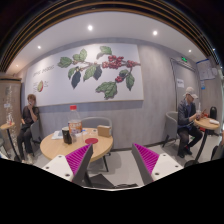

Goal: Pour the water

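Observation:
My gripper [112, 165] is open and holds nothing; its two fingers with magenta pads [77, 157] stand wide apart over the floor. Beyond the left finger stands a round wooden table [60, 148]. On it are a red round coaster [92, 141], a dark bottle [67, 136] and a few small items. I cannot make out a water vessel or a cup for certain.
A chair [97, 128] stands behind the round table. A person [30, 118] sits at the left and another person [188, 112] sits at a table at the right. A wall with a large leaf picture [95, 72] is behind. Grey floor lies ahead.

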The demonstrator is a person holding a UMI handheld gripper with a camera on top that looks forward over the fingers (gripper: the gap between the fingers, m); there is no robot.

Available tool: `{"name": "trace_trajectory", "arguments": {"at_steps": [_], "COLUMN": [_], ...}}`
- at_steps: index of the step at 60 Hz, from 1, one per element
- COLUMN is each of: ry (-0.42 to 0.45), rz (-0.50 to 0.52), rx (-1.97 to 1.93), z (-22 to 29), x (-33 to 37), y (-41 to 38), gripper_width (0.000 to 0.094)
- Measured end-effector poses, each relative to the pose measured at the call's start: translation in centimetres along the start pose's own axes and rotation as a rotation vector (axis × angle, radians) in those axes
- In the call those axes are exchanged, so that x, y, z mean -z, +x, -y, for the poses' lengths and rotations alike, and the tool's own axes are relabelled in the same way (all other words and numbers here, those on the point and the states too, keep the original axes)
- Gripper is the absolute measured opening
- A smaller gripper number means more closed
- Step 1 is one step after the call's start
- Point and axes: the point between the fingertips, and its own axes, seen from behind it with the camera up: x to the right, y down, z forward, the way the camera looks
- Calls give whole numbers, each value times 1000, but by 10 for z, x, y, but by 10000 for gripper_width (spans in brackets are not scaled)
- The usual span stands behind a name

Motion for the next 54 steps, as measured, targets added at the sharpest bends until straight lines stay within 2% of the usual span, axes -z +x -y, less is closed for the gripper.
{"name": "trace_trajectory", "arguments": {"at_steps": [15,23,28,29,42,54], "ry": [-21,-28,-5,-13,15,7], "rz": [-1,50,96,104,243,233], "rx": [-1,13,34,38,34,50], "z": [-6,9,4,17,14,10], "x": [-17,-19,-45,-38,-115,-185], "y": [0,-25,-48,-50,-142,-182], "gripper_width": [843,845,845,845,845,848]}}
